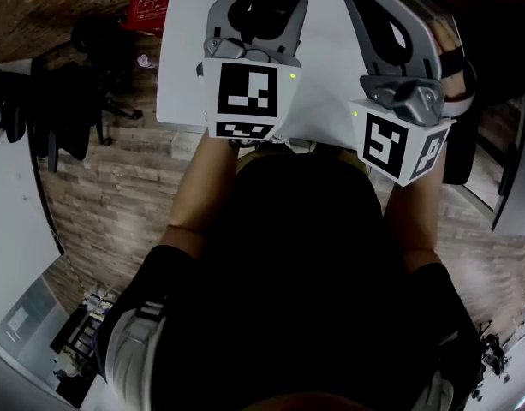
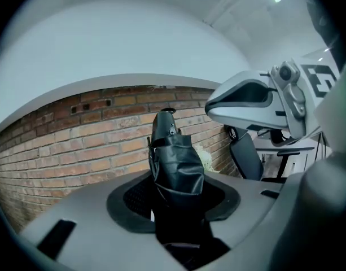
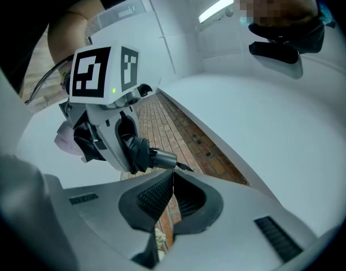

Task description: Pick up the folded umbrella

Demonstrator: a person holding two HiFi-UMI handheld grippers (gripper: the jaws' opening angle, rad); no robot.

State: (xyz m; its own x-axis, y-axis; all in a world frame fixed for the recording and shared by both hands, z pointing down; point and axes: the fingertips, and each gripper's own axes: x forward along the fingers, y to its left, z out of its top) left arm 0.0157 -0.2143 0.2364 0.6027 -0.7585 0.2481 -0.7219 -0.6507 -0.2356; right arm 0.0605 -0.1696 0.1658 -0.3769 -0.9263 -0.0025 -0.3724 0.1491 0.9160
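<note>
Folded umbrella (image 2: 175, 157): black, held in the left gripper (image 2: 175, 192), whose jaws are part-closed and pressing on its fabric-wrapped body from both sides. The bundle stands up out of the grip, its hard end piece beyond the jaw tips. The right gripper view confirms that end sticking out clear of the left gripper, in the air and touching nothing else.

Handling, as a judgement: light for its bulk. The outer canopy fabric looks smooth and loose, so it may slide or bunch under the pads, while the shaft and ribs beneath give a stiff core. The sound hold is across the thick middle of the bundle, as taken now; a hold on the end piece or on loose fabric alone would let it swing or slip.

Right gripper (image 3: 173, 176): jaws closed together, nothing between them, held just beside the left one.

White bench (image 1: 331, 67): lies below and ahead of both grippers in the head view.

Beyond: a brick wall (image 2: 77, 140) and a black office chair (image 2: 246, 157).
</note>
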